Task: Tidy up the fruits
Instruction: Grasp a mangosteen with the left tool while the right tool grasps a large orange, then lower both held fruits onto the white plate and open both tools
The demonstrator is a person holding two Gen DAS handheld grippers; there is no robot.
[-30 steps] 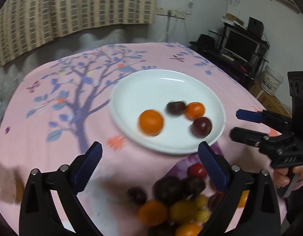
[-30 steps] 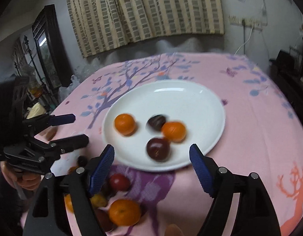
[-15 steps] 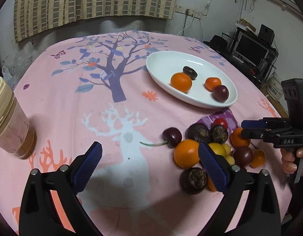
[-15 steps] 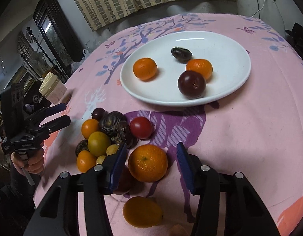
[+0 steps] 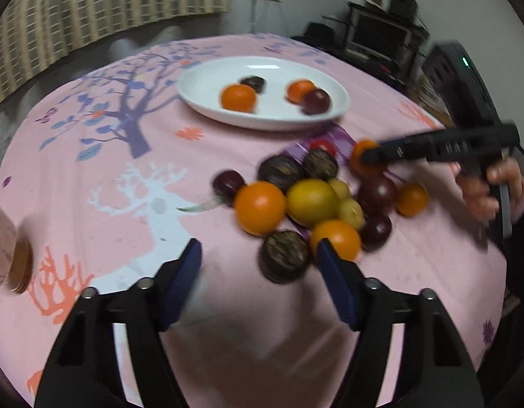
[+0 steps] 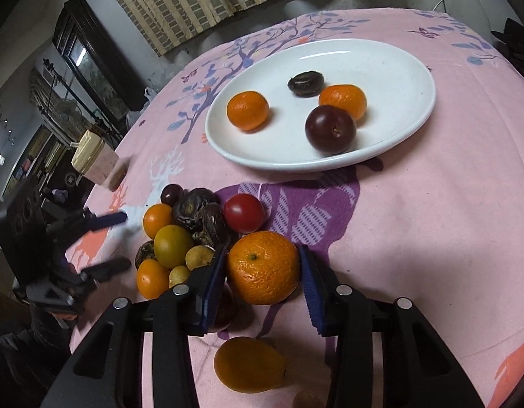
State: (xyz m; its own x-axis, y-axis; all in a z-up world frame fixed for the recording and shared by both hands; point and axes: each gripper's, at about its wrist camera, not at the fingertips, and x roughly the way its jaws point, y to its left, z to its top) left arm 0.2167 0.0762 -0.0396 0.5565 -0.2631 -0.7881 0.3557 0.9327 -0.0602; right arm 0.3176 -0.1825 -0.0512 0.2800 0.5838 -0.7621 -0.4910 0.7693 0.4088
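Observation:
A white plate (image 6: 408, 68) holds two oranges, a dark plum (image 6: 330, 129) and a wrinkled dark fruit. It also shows in the left wrist view (image 5: 201, 85). A pile of loose fruits (image 5: 309, 197) lies on the pink cloth in front of it. My right gripper (image 6: 262, 265) has its pads against both sides of a large orange (image 6: 263, 268) on the cloth. It also shows in the left wrist view (image 5: 370, 156). My left gripper (image 5: 258, 258) is open, just in front of a dark wrinkled fruit (image 5: 284, 255) at the pile's near edge.
A cup with a cream lid (image 6: 93, 161) stands on the cloth left of the pile. A yellow-orange fruit (image 6: 248, 363) lies under my right gripper. A red tomato (image 6: 244, 212) lies between the pile and the plate. Furniture and a monitor (image 5: 377, 39) stand beyond the table.
My right gripper has moved down and narrowed onto the large orange. My left gripper has moved in toward the pile and its jaws have narrowed but stay open.

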